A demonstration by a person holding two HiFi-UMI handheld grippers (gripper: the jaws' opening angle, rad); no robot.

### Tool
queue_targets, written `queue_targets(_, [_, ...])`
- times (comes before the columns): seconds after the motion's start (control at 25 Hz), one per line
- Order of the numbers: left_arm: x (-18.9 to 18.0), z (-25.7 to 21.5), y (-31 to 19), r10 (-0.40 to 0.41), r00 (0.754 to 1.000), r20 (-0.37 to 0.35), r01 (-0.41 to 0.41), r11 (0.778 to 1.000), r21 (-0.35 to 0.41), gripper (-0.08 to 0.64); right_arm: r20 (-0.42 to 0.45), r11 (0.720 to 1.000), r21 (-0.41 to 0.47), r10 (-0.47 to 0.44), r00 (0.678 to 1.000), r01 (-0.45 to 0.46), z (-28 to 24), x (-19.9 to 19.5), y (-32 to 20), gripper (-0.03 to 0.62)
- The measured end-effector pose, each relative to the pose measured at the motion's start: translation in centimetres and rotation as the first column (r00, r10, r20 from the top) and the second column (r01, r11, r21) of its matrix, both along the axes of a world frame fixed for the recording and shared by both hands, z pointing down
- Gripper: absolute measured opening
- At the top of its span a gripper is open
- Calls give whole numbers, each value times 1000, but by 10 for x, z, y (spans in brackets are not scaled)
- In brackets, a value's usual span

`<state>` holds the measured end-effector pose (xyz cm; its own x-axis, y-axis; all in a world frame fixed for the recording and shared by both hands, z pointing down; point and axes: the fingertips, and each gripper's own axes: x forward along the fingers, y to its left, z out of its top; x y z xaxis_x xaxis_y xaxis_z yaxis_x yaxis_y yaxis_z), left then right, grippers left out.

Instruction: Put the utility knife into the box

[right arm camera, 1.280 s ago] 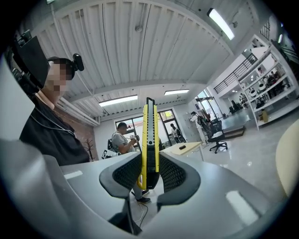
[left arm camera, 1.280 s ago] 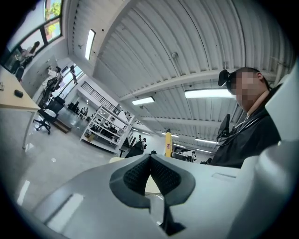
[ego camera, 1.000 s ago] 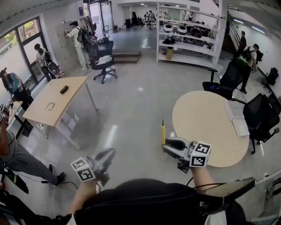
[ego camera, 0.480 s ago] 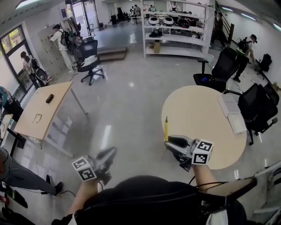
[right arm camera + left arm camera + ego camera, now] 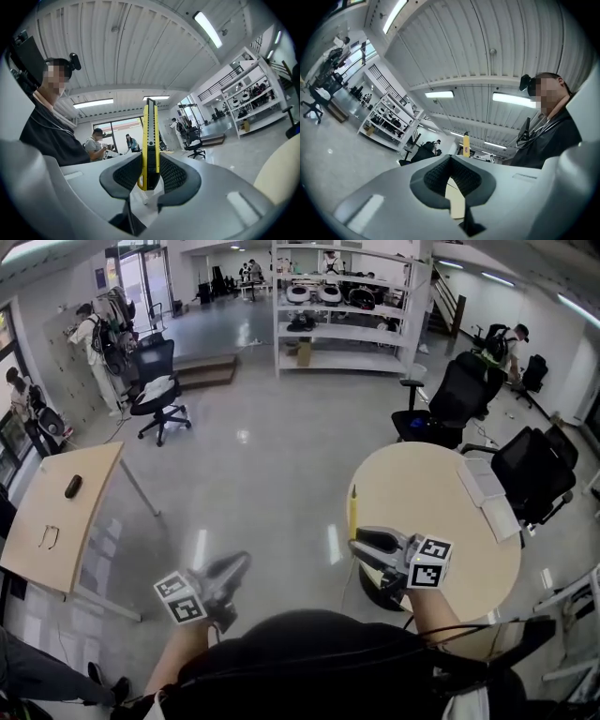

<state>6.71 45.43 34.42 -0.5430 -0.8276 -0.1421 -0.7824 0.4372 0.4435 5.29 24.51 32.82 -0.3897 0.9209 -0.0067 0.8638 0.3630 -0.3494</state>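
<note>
I have the yellow utility knife standing upright, pinched in my right hand-held gripper by the round bench's left edge, while my left hand-held gripper is pressed together, empty, over the floor.

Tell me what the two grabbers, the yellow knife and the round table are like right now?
Right gripper: jaws shut on the utility knife.
Utility knife: held upright, not in any box yet.
Left gripper: jaws together, nothing between them.
Round table: mostly bare, flat white things on its right part.
</note>
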Motion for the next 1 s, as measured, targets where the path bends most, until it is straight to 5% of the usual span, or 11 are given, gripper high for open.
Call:
queue_targets(0.2, [-75, -11, 64, 35, 999, 24, -35, 999, -16, -2, 21, 999, -7, 33, 999, -33, -14, -66, 65, 132])
queue_targets(0.4, [-135, 0, 77, 90, 996, 3, -90, 996, -9, -2, -7, 997, 37, 70, 998, -70, 3, -111, 86, 132])
queue_targets(0.72, [-221, 18, 37, 176, 984, -35, -176, 984, -3, -2, -49, 981, 19, 193, 980, -192, 20, -185, 32, 132])
queue_targets(1.0, [-302, -5, -62, 219, 976, -3, -219, 975, -38, -2, -6, 975, 5, 223, 975, -223, 12, -270, -63, 132])
